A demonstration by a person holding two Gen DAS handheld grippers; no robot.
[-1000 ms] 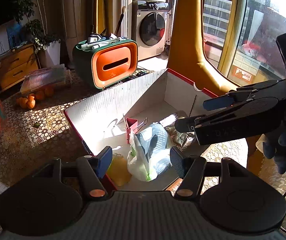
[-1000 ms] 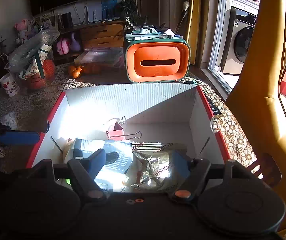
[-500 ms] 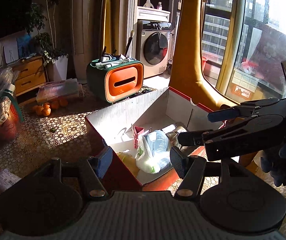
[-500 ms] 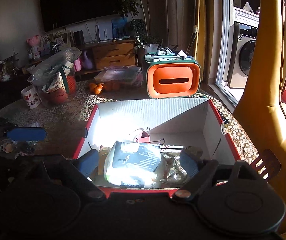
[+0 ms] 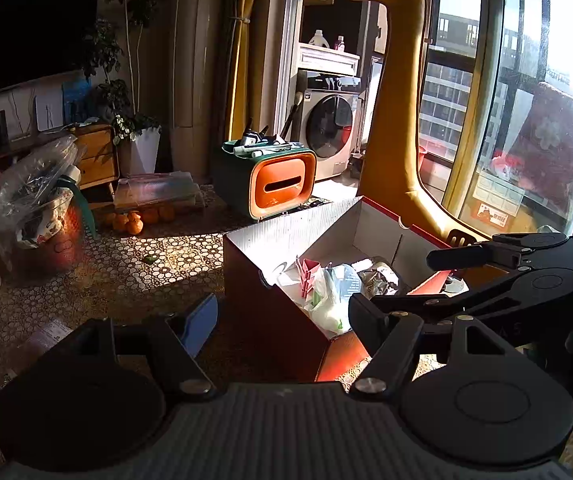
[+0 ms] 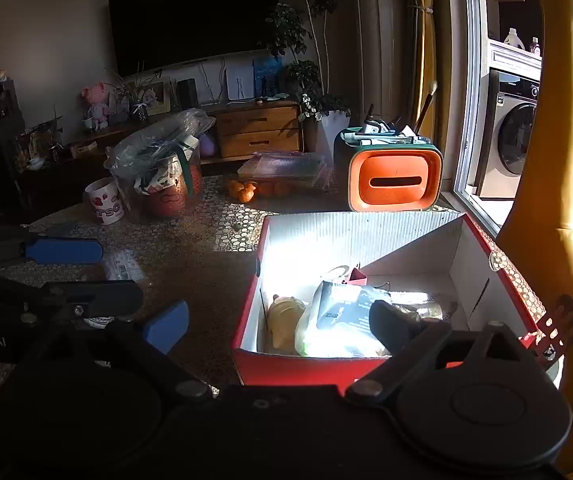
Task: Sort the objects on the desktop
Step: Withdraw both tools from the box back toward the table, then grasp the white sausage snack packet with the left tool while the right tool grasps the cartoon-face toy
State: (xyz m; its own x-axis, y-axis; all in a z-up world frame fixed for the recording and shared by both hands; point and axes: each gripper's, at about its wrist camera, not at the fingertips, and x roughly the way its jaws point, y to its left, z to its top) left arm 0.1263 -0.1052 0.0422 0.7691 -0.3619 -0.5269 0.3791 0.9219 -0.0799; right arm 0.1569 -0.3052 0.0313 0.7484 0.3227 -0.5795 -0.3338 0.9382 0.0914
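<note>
Sunlit tabletop now fills more view; both claws, opening and empty, have backed off the red box (image 6: pixel 298 364).

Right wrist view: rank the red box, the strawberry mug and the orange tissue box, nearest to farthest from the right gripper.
1. Red box, directly ahead, just beyond the right gripper.
2. Strawberry mug, far left on the table.
3. Orange tissue box, behind the red box; close to the mug's range, ranking uncertain.

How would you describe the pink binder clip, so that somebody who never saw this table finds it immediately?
Find the red-sided cardboard box with white inner walls, in front of the orange-faced organizer. Inside, look behind the plastic pouch with the dark label, toward the back wall. The pink binder clip stands there, the only pink thing in the box, next to a pale yellow item and crinkled foil packaging.
</note>
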